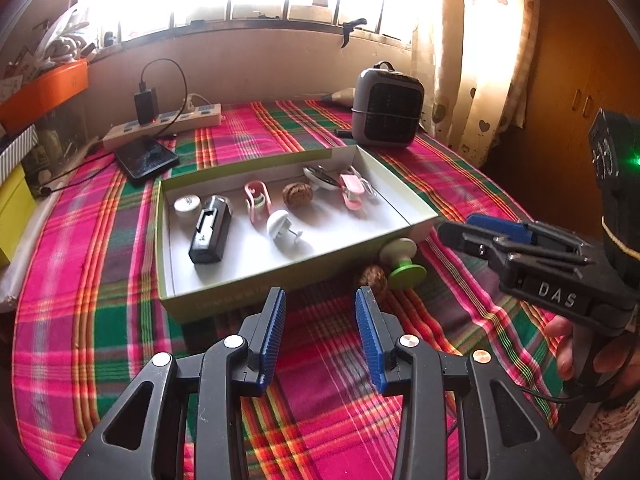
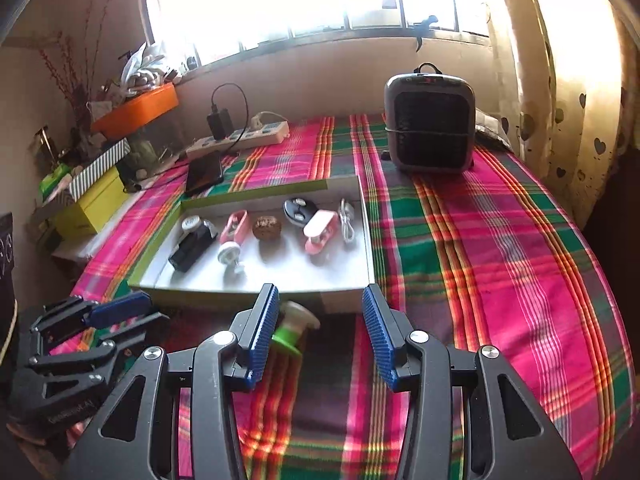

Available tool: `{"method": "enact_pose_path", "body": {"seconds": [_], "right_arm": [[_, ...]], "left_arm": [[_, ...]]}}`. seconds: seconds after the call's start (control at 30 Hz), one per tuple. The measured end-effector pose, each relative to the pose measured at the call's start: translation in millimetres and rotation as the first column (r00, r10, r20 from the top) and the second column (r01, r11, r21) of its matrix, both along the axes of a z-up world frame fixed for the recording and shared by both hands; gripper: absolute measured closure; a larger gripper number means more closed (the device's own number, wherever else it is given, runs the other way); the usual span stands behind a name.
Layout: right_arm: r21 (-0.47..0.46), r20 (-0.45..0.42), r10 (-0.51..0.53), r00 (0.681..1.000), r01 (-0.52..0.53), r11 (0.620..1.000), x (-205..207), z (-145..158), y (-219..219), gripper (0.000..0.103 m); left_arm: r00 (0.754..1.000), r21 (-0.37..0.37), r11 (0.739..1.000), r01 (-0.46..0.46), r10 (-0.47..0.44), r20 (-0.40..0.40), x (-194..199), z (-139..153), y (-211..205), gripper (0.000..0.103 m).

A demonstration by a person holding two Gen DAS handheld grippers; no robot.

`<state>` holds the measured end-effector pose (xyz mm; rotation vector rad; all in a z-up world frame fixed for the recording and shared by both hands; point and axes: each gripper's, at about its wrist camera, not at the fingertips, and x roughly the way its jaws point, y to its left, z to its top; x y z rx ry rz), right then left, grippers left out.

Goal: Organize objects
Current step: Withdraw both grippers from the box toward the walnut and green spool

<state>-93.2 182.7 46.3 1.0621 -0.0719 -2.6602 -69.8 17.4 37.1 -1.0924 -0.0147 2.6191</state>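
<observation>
Green-based knob [image 1: 402,261] lies outside the tray's [image 1: 280,276] near edge; I find both grippers' fingers [image 1: 273,336] released, nothing held.

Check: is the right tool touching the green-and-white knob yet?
Apart. In the left wrist view the right tool hangs beside the box, with plaid cloth showing between its tips and the green-and-white knob. Its jaws stand open and empty.

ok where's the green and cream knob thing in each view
Left wrist: green and cream knob lies right of centre, on the cloth just outside the tray's near right corner.
Right wrist: lower centre, beside the right gripper's left finger.
Shared landmark: the tray.
</observation>
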Motion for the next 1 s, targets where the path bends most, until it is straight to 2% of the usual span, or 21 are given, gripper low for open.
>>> {"method": "enact_pose_path", "body": {"seconds": [0.47,0.73,1.0], "right_arm": [[0.003,0.043,-0.016,0.999,0.015,1.0,15.8,-28.1,20.5,0.058],[-0.011,0.052,-0.018,0.998,0.018,1.0,13.6,-30.8,26.8,0.058],[-0.033,0.063,-0.011,0.998,0.013,0.999,10.6,-33.2,30.6,0.058]], "left_arm": [[0.995,0.069,0.993,0.098,-0.1,0.022,-1.9,-20.4,21.1,0.068],[0.994,0.06,0.994,0.09,-0.093,0.051,-21.2,-28.9,35.8,0.068],[0.995,0.018,0.997,0.074,-0.075,0.066,-33.1,-30.7,47.3,0.068]]}}
